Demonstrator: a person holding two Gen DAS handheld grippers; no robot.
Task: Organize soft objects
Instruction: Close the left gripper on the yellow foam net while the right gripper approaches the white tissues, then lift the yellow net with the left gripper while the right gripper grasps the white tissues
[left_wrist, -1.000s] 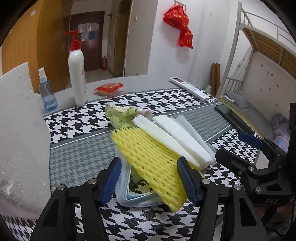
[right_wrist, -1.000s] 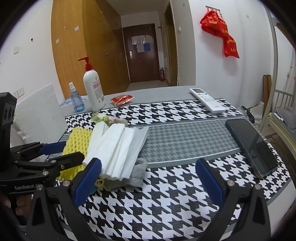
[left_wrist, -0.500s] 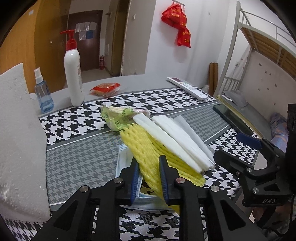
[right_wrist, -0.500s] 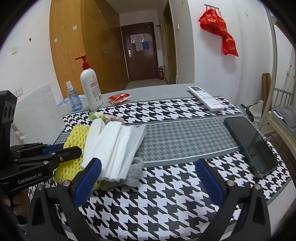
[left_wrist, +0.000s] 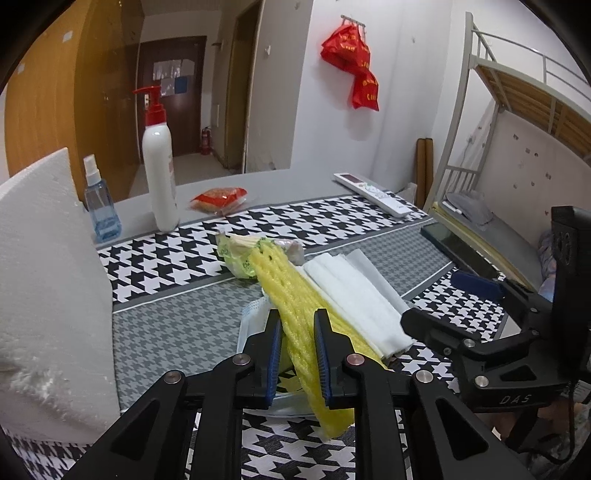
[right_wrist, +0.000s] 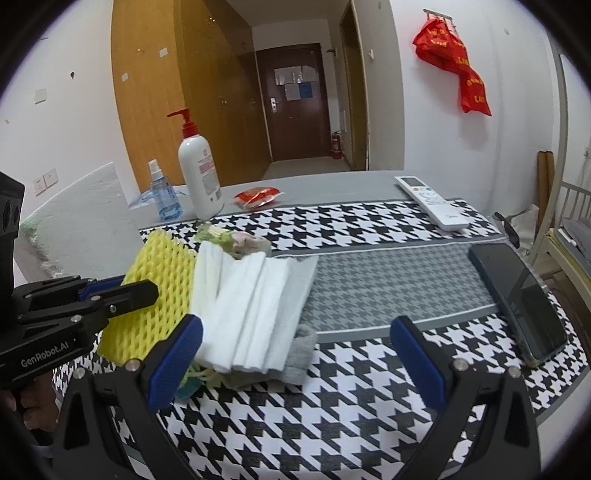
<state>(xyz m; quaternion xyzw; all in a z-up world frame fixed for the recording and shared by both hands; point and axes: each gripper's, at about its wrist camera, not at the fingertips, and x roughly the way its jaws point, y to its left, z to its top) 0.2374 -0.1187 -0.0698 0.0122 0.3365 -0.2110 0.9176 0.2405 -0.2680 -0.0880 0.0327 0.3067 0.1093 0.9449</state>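
Yellow foam netting (left_wrist: 295, 317), its long axis running toward eleven o'clock over the worktop (left_wrist: 177, 328) pile, sits pinched in the left claw (left_wrist: 297, 363), while the right claw (right_wrist: 295, 362), spread wide, apparently idles at three o'clock.

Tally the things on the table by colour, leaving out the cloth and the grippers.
Yellow: 1, foam net
White: 4, foam sheets, pump bottle, remote, foam board
Grey: 1, sock
Green: 1, wrapper
Red: 1, snack packet
Blue: 2, spray bottle, face mask
Black: 1, phone
Total: 11
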